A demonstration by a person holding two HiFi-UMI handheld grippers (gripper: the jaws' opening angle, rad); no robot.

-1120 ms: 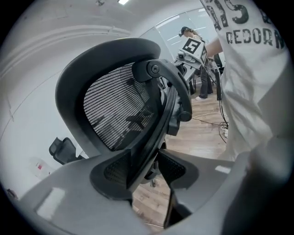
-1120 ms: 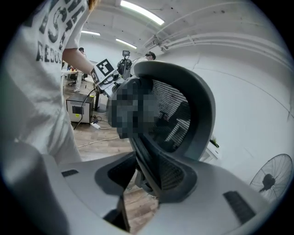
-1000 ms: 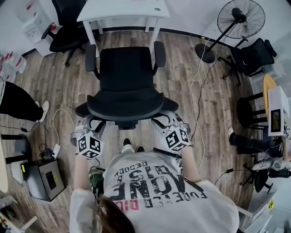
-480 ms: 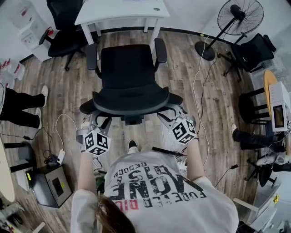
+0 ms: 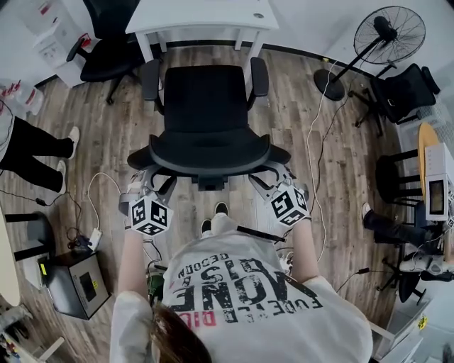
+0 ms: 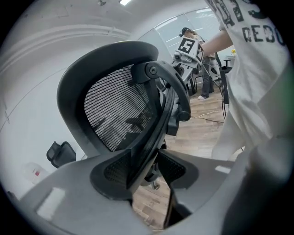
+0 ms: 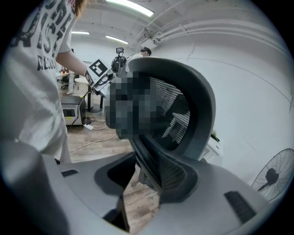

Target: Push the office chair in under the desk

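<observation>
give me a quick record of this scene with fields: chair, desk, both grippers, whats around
office chair: black, faces the desk, seat front just short of it, not under yet
desk: white, at the top of the head view
backrest: mesh, the part nearest the person
left gripper: closed on the backrest's left edge
right gripper: closed on the backrest's right edge
floor: wood planks
nearby: standing fan at right, second black chair at left

Office chair (image 5: 206, 106) in black mesh and matt plastic, floor (image 5: 106, 142) of wood-grain planks, desk (image 5: 198, 18) smooth matt white.
</observation>
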